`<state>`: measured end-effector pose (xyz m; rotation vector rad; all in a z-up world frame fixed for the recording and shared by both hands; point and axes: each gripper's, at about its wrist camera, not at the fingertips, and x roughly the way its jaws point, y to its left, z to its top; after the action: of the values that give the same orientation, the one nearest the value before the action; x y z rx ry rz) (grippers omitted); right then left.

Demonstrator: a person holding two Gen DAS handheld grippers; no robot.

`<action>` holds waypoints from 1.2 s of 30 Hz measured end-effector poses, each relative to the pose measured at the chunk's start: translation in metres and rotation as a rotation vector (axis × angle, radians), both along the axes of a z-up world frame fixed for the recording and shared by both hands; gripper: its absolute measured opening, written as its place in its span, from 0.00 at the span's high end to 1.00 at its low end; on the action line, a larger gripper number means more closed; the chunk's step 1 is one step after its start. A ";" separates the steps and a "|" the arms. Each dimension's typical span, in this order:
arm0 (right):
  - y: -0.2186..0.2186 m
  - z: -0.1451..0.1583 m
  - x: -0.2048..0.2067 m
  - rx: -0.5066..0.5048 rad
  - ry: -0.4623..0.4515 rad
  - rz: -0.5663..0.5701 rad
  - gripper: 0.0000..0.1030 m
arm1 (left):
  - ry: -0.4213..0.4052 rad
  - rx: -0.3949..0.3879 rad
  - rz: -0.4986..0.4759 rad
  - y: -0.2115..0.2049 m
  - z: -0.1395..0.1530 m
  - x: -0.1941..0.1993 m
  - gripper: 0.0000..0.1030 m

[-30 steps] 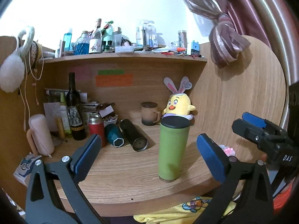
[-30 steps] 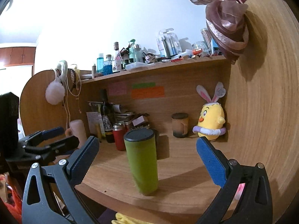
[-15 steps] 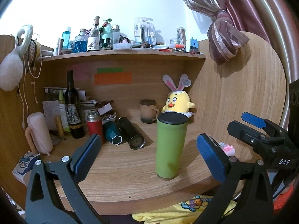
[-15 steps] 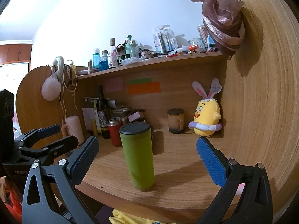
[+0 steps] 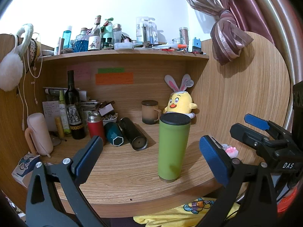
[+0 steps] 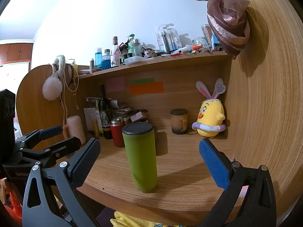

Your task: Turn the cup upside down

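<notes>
Fingers of the left gripper [image 5: 149, 153] stand spread wide with nothing between the blue pads, and the right gripper [image 6: 149, 157] is just as wide apart and equally empty; neither touches the cup [image 5: 173, 145]. That tall green cup with its black lid up stands upright near the front edge of the counter [image 5: 121, 172], toward its right end.

Seen from the left wrist, two dark flasks [image 5: 130, 134] lie on their sides behind the cup next to a red can [image 5: 95, 126], and the right gripper reaches in from the right edge. From the right wrist those lying flasks are mostly hidden behind the cup [image 6: 141, 157], while the left gripper shows at the left, off the counter's front edge. Both views take in the brown mug [image 6: 179, 121] and the yellow chick plush [image 6: 210, 121] at the back right corner, well apart from the cup.
</notes>
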<state>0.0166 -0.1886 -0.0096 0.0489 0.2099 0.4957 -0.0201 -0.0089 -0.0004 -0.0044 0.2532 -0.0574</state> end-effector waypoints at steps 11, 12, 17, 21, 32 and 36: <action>0.001 0.000 0.000 -0.001 0.001 -0.001 0.00 | -0.001 0.001 0.004 0.000 0.000 0.001 0.00; 0.001 0.000 0.000 -0.001 0.001 -0.001 0.00 | 0.000 -0.001 0.002 0.000 0.000 0.001 0.00; 0.001 0.000 -0.001 -0.001 0.002 0.000 0.00 | 0.002 -0.003 -0.001 0.000 0.000 0.001 0.00; 0.001 0.000 -0.001 -0.002 0.002 0.004 0.00 | 0.003 -0.006 -0.001 -0.001 0.000 0.001 0.00; 0.001 -0.001 -0.001 -0.002 0.002 0.004 0.00 | 0.007 -0.009 -0.005 -0.004 -0.001 0.003 0.00; 0.002 -0.001 -0.002 -0.001 0.002 0.003 0.00 | 0.006 -0.009 -0.007 -0.006 -0.002 0.003 0.00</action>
<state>0.0149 -0.1870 -0.0105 0.0478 0.2118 0.4984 -0.0169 -0.0151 -0.0025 -0.0127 0.2592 -0.0658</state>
